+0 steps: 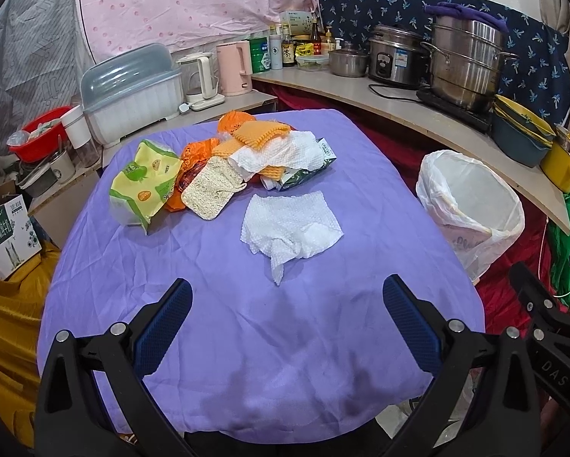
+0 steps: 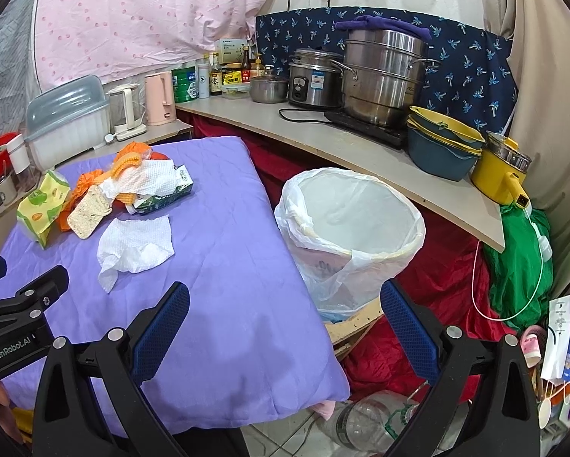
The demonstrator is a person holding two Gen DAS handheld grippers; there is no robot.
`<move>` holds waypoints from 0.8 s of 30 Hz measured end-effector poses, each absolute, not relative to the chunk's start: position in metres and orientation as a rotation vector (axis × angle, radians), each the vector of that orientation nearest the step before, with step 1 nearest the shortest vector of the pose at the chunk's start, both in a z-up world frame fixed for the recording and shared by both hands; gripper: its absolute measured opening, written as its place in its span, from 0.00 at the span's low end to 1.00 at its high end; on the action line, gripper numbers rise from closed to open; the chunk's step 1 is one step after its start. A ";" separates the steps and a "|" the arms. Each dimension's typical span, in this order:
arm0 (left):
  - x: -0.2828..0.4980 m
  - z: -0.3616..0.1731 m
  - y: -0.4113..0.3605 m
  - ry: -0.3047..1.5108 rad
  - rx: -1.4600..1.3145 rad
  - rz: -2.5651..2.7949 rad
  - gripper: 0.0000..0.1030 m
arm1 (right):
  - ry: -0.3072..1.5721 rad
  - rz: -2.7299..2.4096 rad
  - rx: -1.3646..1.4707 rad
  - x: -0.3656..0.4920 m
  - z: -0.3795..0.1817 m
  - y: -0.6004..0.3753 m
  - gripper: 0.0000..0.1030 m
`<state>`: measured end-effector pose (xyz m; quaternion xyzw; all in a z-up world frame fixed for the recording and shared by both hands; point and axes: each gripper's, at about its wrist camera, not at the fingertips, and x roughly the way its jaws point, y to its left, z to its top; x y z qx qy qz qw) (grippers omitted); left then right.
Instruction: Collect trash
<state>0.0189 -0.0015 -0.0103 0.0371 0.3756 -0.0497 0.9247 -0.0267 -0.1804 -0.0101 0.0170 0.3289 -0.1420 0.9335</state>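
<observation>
Backdrop: pink dotted sheet (image 2: pixel 140 19) hung far left; navy leaf-print cloth (image 2: pixel 471 57) far right. Curved pale countertop (image 2: pixel 361 152) ran along the far right, bearing a steel steamer pot (image 2: pixel 383 76), rice cooker (image 2: pixel 311 80), and pink kettle (image 2: pixel 159 99). Red fabric (image 2: pixel 444 266) draped beneath. Near floor: pale tile (image 2: pixel 285 438).

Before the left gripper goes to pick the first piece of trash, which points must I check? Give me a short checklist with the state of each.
1. Left gripper open, holding nothing: ok.
2. Right gripper open, holding nothing: ok.
3. Loose paper towel lies apart from the trash pile, nearest to the fingers: ok.
4. Trash bin upright, liner folded over the rim, mouth open: ok.
5. Bin beside the purple cloth, nothing between them: ok.
6. Anything hidden under the pile: cannot tell.
</observation>
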 end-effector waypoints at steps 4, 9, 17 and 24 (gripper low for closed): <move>0.028 -0.015 0.006 0.783 0.060 -0.098 0.93 | 0.666 -0.297 0.052 -0.018 -0.012 -0.180 0.93; 0.044 -0.020 0.025 0.784 0.030 -0.073 0.93 | 0.668 -0.298 0.069 -0.002 -0.016 -0.177 0.93; 0.084 -0.022 0.076 0.782 -0.028 0.032 0.93 | 0.677 -0.266 0.064 0.035 -0.020 -0.159 0.93; 0.117 -0.021 0.122 0.763 -0.056 0.126 0.93 | 0.685 -0.208 0.075 0.071 -0.024 -0.135 0.93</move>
